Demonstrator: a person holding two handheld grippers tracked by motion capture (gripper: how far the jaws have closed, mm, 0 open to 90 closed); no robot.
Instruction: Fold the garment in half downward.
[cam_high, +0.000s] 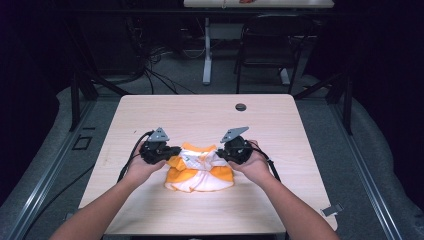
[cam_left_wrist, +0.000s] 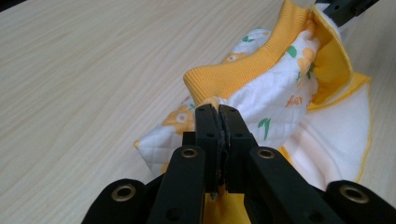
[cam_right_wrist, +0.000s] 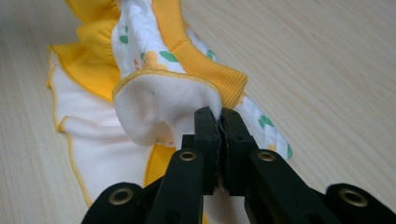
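Note:
A small white and orange quilted garment with a flower print lies bunched at the middle of the wooden table. My left gripper pinches its left side, jaws shut on the printed cloth just below the orange ribbed band. My right gripper is shut on the garment's right side, where the white fleecy lining folds over. Both grippers point inward toward each other and hold the upper part of the garment slightly off the table, while its white hem rests on the wood.
A dark round cap sits in the table near the far edge. Beyond the table stand a chair and a desk leg with cables on the floor. Metal rails run along both sides.

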